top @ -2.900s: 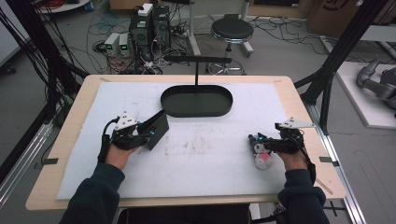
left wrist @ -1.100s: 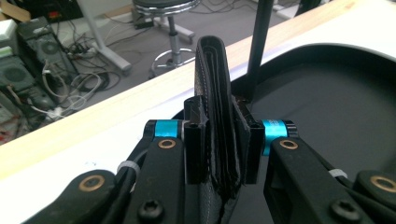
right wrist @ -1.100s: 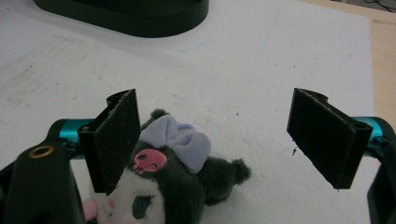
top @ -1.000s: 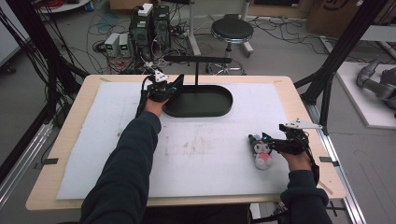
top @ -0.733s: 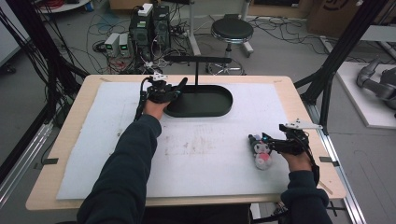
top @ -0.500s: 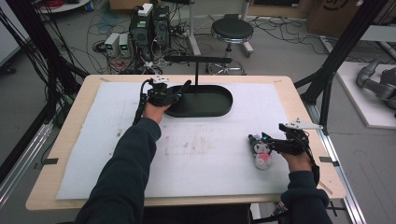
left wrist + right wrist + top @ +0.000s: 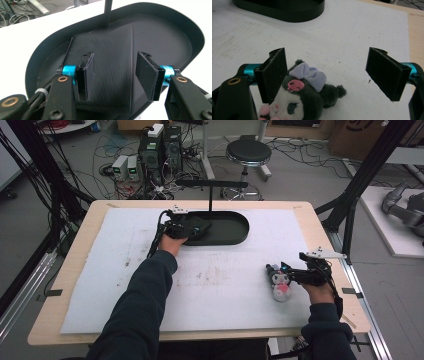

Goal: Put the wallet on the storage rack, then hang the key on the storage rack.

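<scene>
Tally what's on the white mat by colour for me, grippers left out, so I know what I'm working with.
Black: 2, the oval tray and the flat black pouch lying inside it.
Mixed black, white, pink and lilac: 1, the plush toy in front of the right gripper.
Total: 3.

place: lab — cables (image 7: 60, 195) | computers (image 7: 161, 145) | stool (image 7: 248, 155)

White mat (image 7: 100, 270) covers wooden table (image 7: 75, 265). Beyond far edge: round stool (image 7: 248, 152), electronics boxes (image 7: 160, 142), loose cables (image 7: 107, 170) on grey floor (image 7: 310, 175).
</scene>
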Action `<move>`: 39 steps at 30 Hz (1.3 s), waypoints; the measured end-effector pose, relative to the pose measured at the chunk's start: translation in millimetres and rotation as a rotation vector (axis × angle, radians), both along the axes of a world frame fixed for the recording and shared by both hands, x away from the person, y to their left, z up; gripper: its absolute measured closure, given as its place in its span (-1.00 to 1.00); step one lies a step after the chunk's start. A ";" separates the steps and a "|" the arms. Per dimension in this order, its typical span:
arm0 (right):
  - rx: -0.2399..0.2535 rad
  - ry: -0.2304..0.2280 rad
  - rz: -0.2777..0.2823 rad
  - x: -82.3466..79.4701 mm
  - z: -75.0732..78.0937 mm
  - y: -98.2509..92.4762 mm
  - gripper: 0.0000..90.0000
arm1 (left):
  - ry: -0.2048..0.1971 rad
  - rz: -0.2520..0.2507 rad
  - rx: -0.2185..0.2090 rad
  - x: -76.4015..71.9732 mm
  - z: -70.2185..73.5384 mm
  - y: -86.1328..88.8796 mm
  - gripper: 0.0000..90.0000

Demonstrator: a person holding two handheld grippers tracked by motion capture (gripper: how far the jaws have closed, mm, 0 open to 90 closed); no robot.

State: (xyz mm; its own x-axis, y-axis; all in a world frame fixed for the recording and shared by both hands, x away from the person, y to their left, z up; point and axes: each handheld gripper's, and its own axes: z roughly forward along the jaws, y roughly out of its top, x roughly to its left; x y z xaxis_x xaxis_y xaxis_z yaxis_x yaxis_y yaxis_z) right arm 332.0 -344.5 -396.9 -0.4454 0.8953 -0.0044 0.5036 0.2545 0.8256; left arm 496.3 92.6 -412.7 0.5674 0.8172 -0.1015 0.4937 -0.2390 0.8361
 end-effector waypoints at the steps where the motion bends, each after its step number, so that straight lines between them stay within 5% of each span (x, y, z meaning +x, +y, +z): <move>1: 0.001 0.000 0.000 0.4 -0.5 -0.2 -0.61 | -0.014 0.000 -0.021 -1.9 4.8 1.5 0.05; 7: -0.002 0.000 0.013 1.5 -1.0 2.2 -0.61 | -0.072 0.003 -0.104 -15.8 21.0 12.4 -0.37; 12: -0.011 -0.009 0.024 3.2 0.3 4.7 -0.61 | -0.158 -0.014 -0.173 -53.0 40.3 32.8 -0.53; 19: -0.015 -0.014 0.027 4.9 2.5 10.4 -0.61 | -0.193 0.028 -0.191 -80.4 40.8 62.4 -0.57; 29: -0.023 -0.022 0.030 4.4 5.1 17.5 -0.61 | -0.181 0.104 -0.176 -105.6 27.0 91.5 -0.58; 39: -0.046 -0.012 0.045 4.2 4.5 23.0 -0.61 | -0.198 0.095 -0.176 -123.7 23.0 106.7 -0.59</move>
